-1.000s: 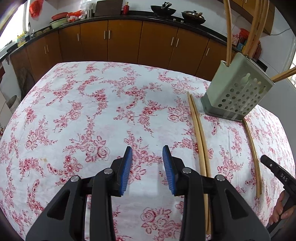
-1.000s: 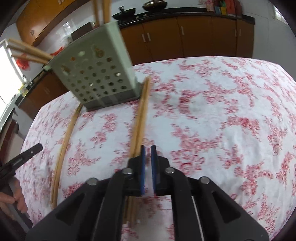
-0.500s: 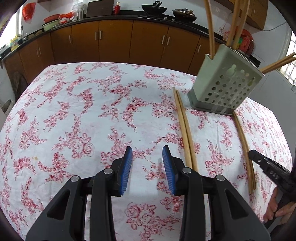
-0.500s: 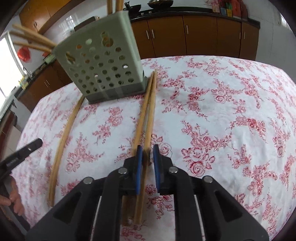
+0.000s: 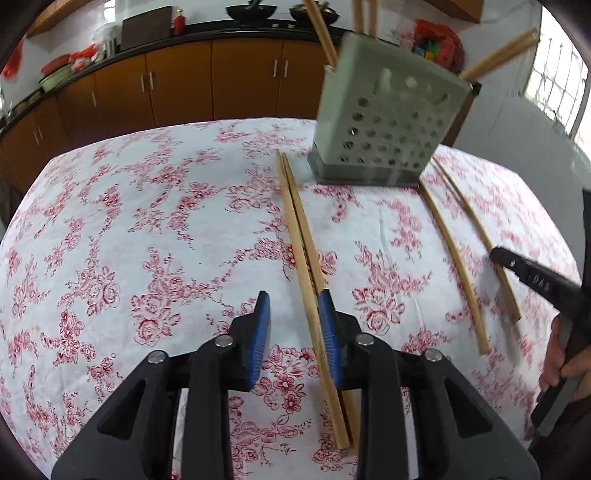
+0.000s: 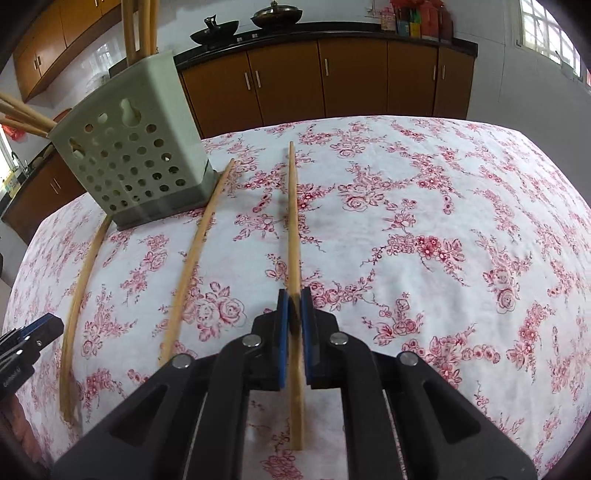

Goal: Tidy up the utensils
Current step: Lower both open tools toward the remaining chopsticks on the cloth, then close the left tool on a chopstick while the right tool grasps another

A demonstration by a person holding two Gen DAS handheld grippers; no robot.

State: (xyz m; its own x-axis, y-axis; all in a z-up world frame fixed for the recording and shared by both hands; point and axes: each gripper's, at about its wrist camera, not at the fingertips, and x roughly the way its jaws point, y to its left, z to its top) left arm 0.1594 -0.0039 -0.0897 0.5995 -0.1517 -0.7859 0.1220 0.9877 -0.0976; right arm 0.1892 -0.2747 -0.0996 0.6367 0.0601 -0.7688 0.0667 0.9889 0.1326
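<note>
Wooden chopstick (image 6: 293, 236) sits clenched between the right tongs (image 6: 294, 308), its far end over the floral desk (image 6: 424, 206). Left tongs (image 5: 293, 314) have just been narrowing, still released, around a chopstick pair (image 5: 299, 236) lying near the green perforated holder (image 5: 384, 122), which stands on the desk.

a white cloth with red flowers (image 5: 155, 236) covered the bench. behind stood brown wooden cabinets (image 6: 325, 85) under a dark counter bearing two black woks (image 6: 273, 16).
</note>
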